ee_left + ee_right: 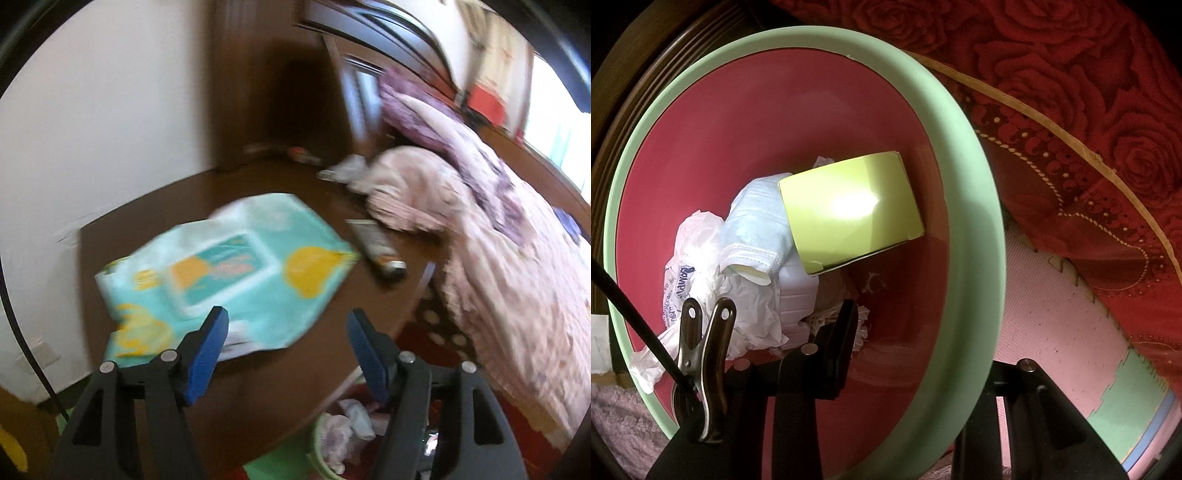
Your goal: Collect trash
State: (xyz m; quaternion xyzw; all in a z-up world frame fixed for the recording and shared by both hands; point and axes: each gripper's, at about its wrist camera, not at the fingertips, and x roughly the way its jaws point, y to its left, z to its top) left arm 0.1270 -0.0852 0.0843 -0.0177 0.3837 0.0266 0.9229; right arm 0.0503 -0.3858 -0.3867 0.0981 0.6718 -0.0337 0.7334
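**Left fingers spread and empty; right straddling the bin rim**

My left gripper [288,332] is spread wide, its blue pads [207,354] apart with nothing between them. It hangs over the brown table [288,369], which I take as my landmark. On the table, just beyond my left pad, lies a teal wipes pack [229,266]. Past the pack, toward the table's right edge, lies a tube [380,251]. At the far side sits crumpled white trash [347,168], touching a pink blanket [498,258] that spills off the table's right side. The view is blurred.

Below the table's near edge stands the bin [967,206], green-rimmed and red inside. My right gripper points down into it. One finger [838,332] is inside the wall and the other is outside, with the rim between them; I cannot tell whether they pinch it. In the bin lie a yellow-green box [849,210], a white face mask [753,229] beside it, and crumpled wrappers [698,258].
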